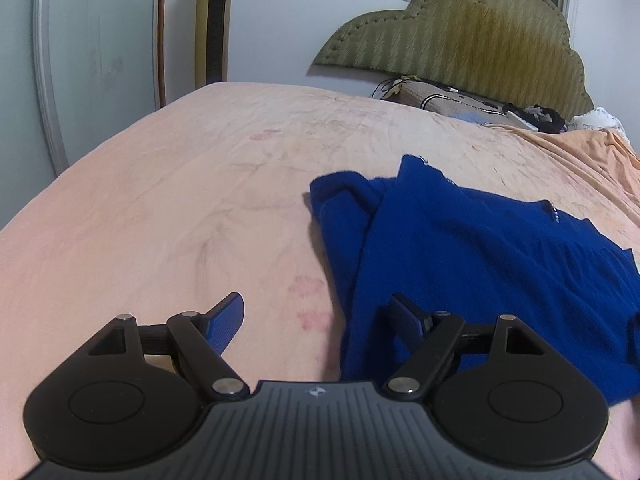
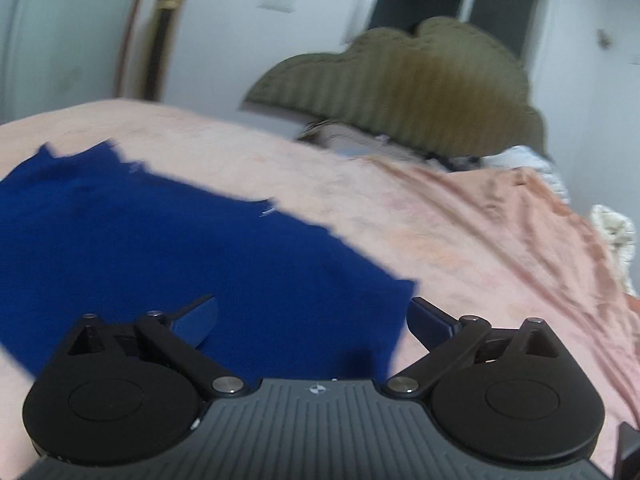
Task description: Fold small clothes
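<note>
On the bed: a peach-pink sheet (image 1: 180, 184), faintly flower-printed, smooth at the near side and rumpled toward the far right.
Garment: a blue garment (image 1: 472, 248) lies on the sheet, partly folded, one layer lapped over another along its left edge.
Left gripper (image 1: 324, 316): fingers spread wide and empty; the right finger hangs above the cloth's left edge, the left above bare sheet.
Right gripper (image 2: 312, 316): fingers at their widest, holding nothing, above the garment's right corner.
Head end: an olive scalloped headboard (image 1: 460, 36), pillows and dark clutter below it.
Room: pale walls, a gold tower fan (image 1: 214, 24), a white wardrobe door (image 1: 92, 52), a dark window.
</note>
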Available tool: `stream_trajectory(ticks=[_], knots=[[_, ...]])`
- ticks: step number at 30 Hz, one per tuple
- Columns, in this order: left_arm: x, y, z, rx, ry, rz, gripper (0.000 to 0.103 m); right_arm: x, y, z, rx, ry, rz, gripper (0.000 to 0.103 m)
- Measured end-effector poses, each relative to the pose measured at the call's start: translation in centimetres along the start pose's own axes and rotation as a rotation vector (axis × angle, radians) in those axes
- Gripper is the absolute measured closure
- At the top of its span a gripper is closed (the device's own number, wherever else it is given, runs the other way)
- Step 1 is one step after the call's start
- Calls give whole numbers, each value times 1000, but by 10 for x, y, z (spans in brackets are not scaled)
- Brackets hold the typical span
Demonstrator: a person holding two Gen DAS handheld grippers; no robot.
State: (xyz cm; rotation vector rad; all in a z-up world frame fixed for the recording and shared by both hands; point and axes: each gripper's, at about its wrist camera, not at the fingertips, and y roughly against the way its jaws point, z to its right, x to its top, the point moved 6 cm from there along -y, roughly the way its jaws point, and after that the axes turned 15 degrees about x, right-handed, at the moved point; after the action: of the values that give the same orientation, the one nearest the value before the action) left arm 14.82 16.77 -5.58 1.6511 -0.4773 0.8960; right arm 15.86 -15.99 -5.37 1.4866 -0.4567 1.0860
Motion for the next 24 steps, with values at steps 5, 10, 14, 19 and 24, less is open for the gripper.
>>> stream_trajectory(ticks=[5,10,14,19,24], knots=[[-7,15,-6,9,12,-3,22,-20,-5,-11,30,-6,-109,2],[-11,21,-14,49,20,-41,21,-12,21,-20,52,-76,-46,1],[-14,29,-17,72,13,-53,21,-5,30,-38,129,-149,-28,1],[-14,34,-19,101,-13,-36,21,4,34,-68,212,-189,1,1],[-13,33,-26,130,-14,-37,21,9,29,-88,243,-179,0,1]])
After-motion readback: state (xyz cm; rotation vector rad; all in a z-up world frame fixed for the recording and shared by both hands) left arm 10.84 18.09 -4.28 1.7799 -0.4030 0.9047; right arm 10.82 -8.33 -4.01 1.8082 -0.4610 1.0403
